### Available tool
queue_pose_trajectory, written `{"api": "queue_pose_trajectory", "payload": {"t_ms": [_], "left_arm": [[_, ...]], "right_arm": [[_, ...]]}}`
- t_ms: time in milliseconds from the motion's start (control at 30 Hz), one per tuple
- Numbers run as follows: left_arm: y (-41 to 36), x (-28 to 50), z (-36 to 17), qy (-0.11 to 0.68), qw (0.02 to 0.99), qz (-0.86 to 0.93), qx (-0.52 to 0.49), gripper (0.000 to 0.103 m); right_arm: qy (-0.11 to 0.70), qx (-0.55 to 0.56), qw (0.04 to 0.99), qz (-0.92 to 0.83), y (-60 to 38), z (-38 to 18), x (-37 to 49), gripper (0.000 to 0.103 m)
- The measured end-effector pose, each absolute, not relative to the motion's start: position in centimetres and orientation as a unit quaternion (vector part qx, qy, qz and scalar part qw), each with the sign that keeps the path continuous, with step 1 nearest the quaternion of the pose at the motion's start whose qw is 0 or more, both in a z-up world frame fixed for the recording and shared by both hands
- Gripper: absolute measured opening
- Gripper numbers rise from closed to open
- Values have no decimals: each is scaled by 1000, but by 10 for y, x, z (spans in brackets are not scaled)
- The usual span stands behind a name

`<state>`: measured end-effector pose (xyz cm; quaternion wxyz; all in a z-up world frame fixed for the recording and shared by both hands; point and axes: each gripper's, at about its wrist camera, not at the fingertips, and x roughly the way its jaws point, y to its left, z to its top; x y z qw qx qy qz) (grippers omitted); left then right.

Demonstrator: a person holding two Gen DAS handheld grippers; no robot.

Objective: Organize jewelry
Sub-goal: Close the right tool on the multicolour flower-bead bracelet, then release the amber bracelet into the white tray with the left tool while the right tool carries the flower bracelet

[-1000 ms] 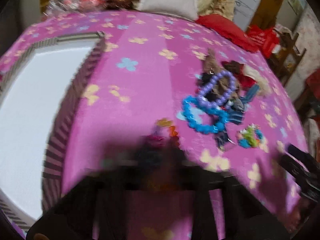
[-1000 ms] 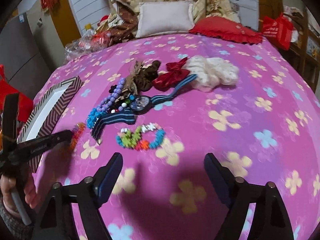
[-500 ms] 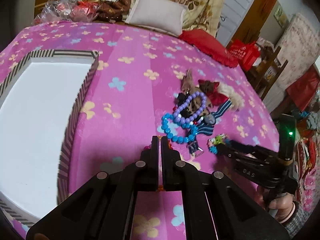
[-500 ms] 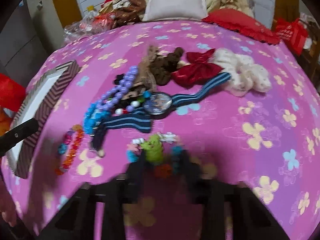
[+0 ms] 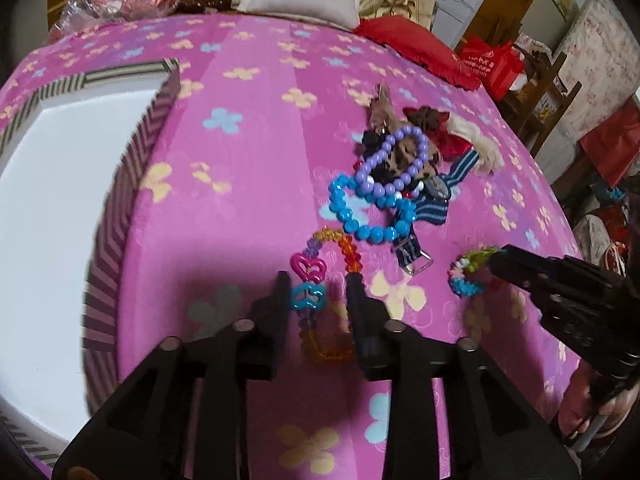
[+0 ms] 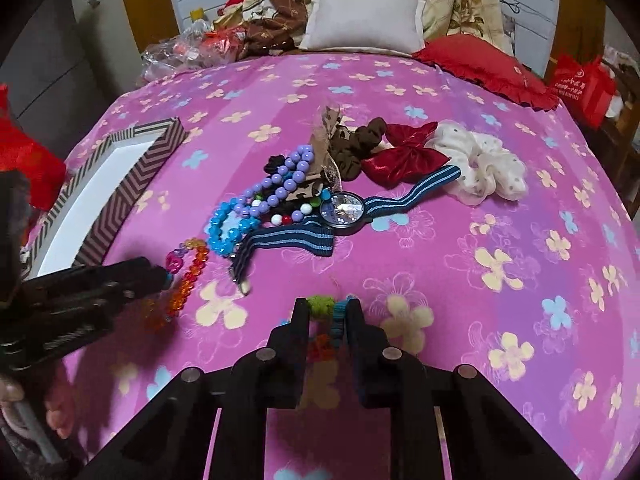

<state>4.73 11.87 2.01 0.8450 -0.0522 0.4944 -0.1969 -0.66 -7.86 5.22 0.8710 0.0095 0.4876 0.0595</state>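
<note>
Bed [image 5: 256,184], pink flowered cover, carries everything. Open striped box [image 5: 132,160] with a white inside lies on it at my left, holding nothing I can see. Jewelry pile near the middle: cream scrunchie [image 6: 480,164], red bow [image 6: 404,152], striped-strap watch [image 6: 344,210], purple bead bracelet [image 5: 396,160] overlapping the blue bead bracelet [image 5: 360,216]. My left gripper [image 5: 316,284] is opening; the orange bracelet with heart charms [image 5: 308,268] lies on the cover between its fingers, pads clear of it. My right gripper [image 6: 328,308] is closing, clenched on the small green-and-blue bracelet [image 6: 322,306], just off the pile's near side.
</note>
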Motion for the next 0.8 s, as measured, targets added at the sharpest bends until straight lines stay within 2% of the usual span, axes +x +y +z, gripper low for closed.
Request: {"api": "queue_pose_trajectory", "payload": {"t_ms": [133, 167, 200, 267, 400, 633, 800], "left_arm": [[111, 47, 13, 490, 850, -190, -39, 34], [109, 48, 14, 487, 853, -184, -33, 25], [106, 47, 13, 485, 858, -171, -16, 8], [105, 46, 13, 486, 857, -172, -16, 0], [112, 42, 26, 477, 860, -177, -39, 0], [165, 21, 87, 409, 888, -180, -106, 0], [187, 23, 84, 419, 884, -172, -116, 0]], "right_arm": [[485, 6, 872, 64, -75, 56, -13, 17], [484, 5, 872, 66, -75, 56, -13, 17], [484, 3, 873, 67, -73, 57, -14, 17], [482, 0, 874, 69, -70, 59, -16, 17], [473, 0, 878, 77, -62, 72, -19, 17], [456, -11, 883, 111, -30, 102, -23, 17], [451, -17, 884, 118, -10, 112, -24, 17]]}}
